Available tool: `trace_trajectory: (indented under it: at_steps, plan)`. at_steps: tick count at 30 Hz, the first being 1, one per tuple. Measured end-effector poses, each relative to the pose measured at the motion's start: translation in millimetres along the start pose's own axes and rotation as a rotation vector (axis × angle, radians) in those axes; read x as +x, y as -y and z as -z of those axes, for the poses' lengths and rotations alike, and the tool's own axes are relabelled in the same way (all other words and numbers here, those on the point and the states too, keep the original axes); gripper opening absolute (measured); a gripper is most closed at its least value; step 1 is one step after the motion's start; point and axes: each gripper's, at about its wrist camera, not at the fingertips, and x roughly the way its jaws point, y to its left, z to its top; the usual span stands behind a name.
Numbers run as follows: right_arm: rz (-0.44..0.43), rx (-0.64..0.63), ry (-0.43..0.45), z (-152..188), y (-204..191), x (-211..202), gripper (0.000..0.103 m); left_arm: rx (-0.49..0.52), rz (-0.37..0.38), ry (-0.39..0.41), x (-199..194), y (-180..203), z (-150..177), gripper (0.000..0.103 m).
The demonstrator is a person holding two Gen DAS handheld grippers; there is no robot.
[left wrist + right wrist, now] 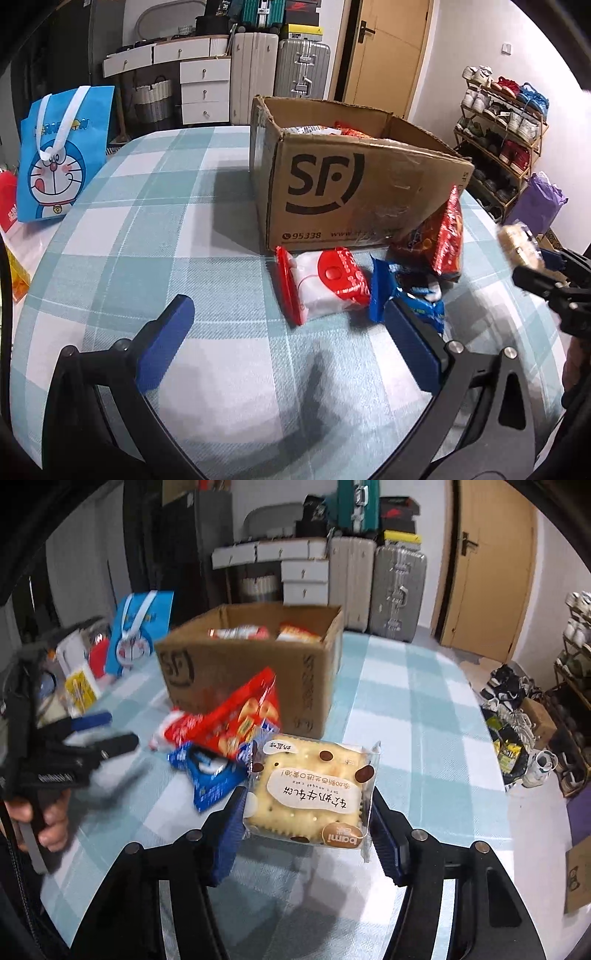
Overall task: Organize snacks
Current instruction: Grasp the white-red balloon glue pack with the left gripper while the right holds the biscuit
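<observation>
Our right gripper (308, 818) clamps a nougat cracker pack (308, 797); our left gripper (291, 332) gapes wide, empty. Just ahead lie a red-white pack (321, 286) and blue packet (406, 295); beyond, the SF carton (351, 184) holds what look like red snack bags (240, 632).

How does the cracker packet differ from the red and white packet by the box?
The cracker packet is clamped in the right gripper, off the table; the red and white packet lies on the tablecloth. The first is clear, showing a cracker; the second is opaque. Both are sealed snacks.
</observation>
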Motion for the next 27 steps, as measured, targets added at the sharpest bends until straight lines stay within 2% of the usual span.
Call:
trace_trajectory:
  at_steps: [7, 15, 20, 22, 26, 27]
  plan:
    - [-0.017, 0.072, 0.068, -4.3, 10.5, -10.1, 0.063, -0.019, -0.007, -0.064, 35.8, 6.5, -19.3, 0.103]
    - [-0.034, 0.085, 0.061, -4.0, 13.9, -8.2, 0.063, -0.022, -0.032, -0.125, 69.3, 12.8, -28.1, 0.103]
    - [-0.035, 0.088, 0.053, -3.2, 12.9, -4.1, 0.063, -0.035, -0.042, -0.130, 76.8, 7.7, -29.9, 0.100]
    - [-0.036, 0.088, 0.049, -3.0, 13.1, -2.5, 0.063, -0.032, -0.032, -0.124, 77.9, 7.3, -30.8, 0.088]
    - [-0.038, 0.089, 0.048, -3.1, 13.1, 0.1, 0.063, 0.013, 0.006, -0.135, 81.4, 18.3, -30.5, 0.073]
    - [-0.037, 0.087, 0.047, -3.2, 12.2, 0.8, 0.063, 0.028, 0.006, -0.134, 81.6, 21.2, -30.1, 0.065]
